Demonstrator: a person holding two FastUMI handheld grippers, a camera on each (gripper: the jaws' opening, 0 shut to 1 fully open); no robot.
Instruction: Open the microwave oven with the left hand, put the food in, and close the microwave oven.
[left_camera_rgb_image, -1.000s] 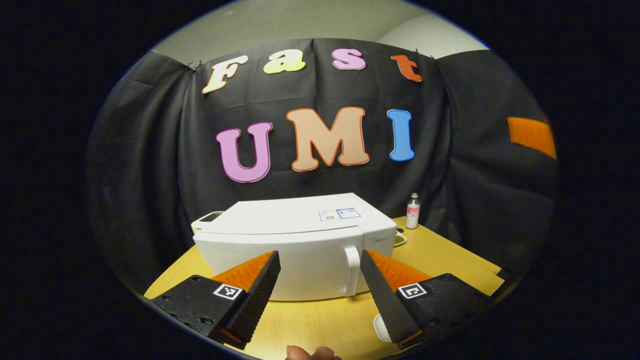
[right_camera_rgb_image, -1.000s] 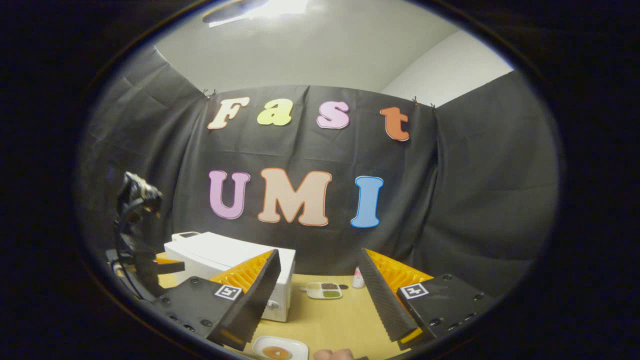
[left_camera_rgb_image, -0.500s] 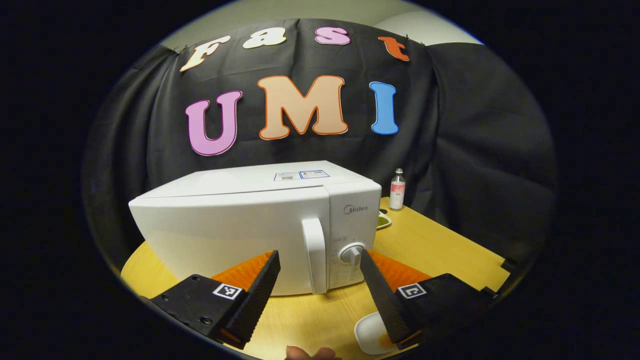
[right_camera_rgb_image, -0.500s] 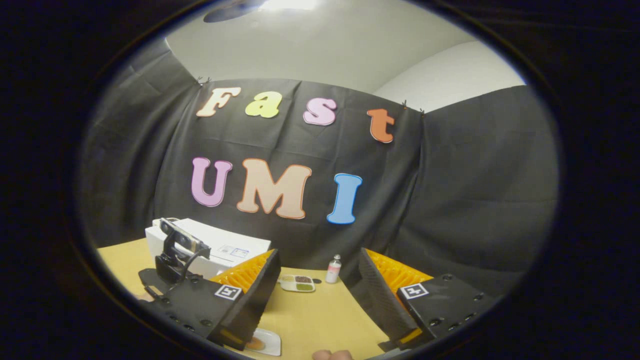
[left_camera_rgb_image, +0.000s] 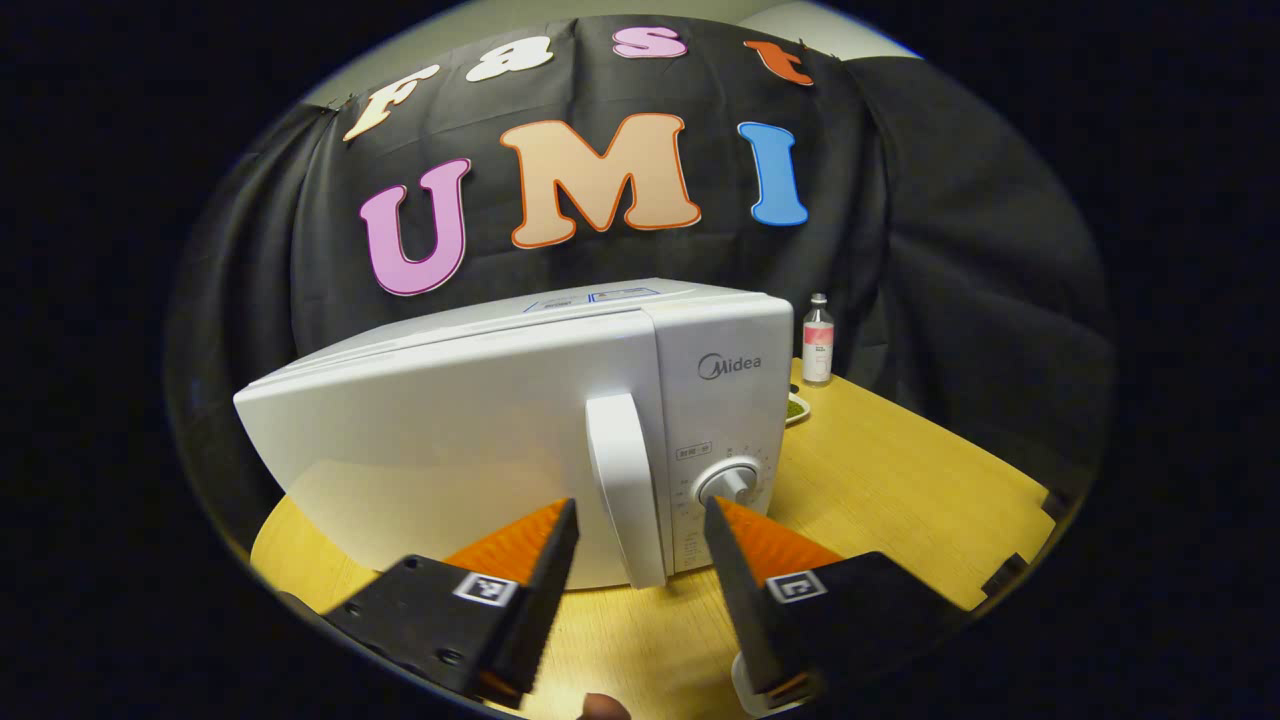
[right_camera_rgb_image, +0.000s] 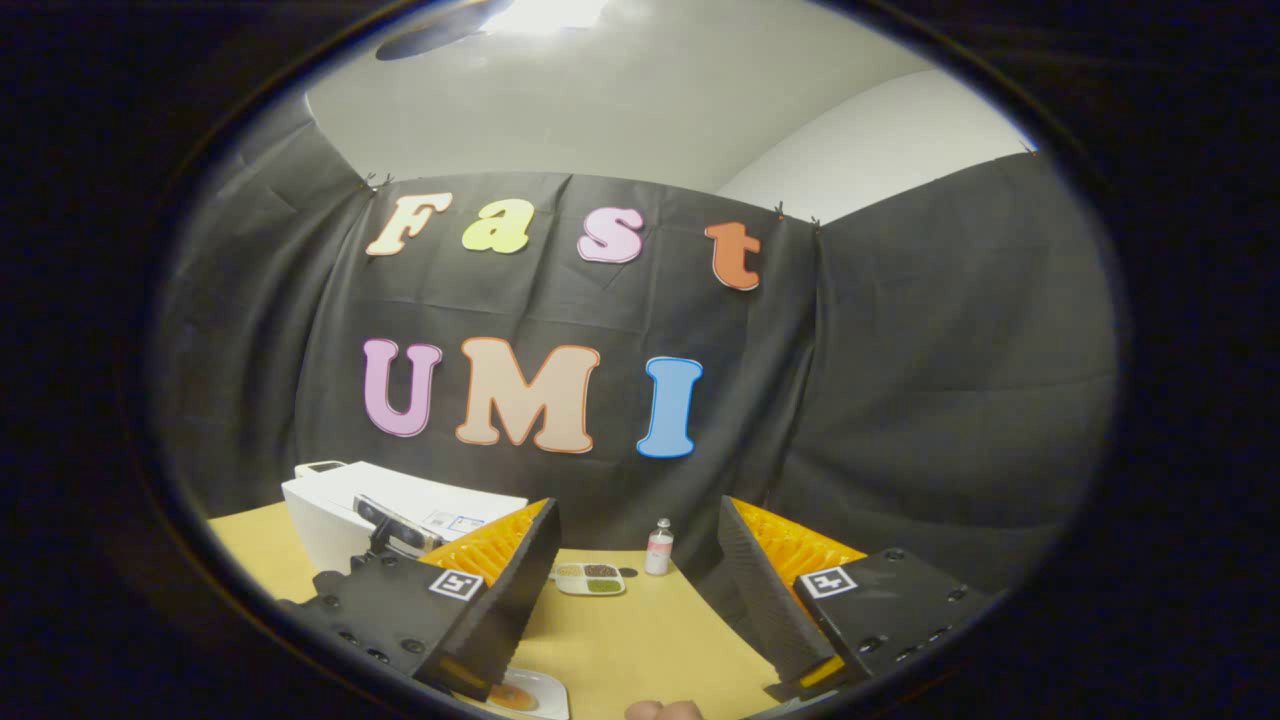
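The white microwave (left_camera_rgb_image: 480, 430) stands on the wooden table with its door shut. Its vertical handle (left_camera_rgb_image: 625, 480) is just ahead of my left gripper (left_camera_rgb_image: 638, 510), which is open, one finger on each side of the handle's lower end, apart from it. A white plate (left_camera_rgb_image: 742, 685) peeks out behind the right-hand finger. In the right gripper view the plate (right_camera_rgb_image: 520, 695) carries orange food and lies low, by the left finger. My right gripper (right_camera_rgb_image: 637, 510) is open and holds nothing. The microwave (right_camera_rgb_image: 330, 500) is at the far left there, with the left gripper (right_camera_rgb_image: 395, 528) in front of it.
A round knob (left_camera_rgb_image: 727, 483) sits right of the handle. A small bottle (left_camera_rgb_image: 817, 338) and a divided dish (right_camera_rgb_image: 590, 578) stand at the back of the table (left_camera_rgb_image: 900, 480). Black cloth closes off the back and the sides.
My left gripper has come down and forward to the microwave's front, so the handle now lies between its fingers, which stand slightly closer together. The right gripper has shifted only a little.
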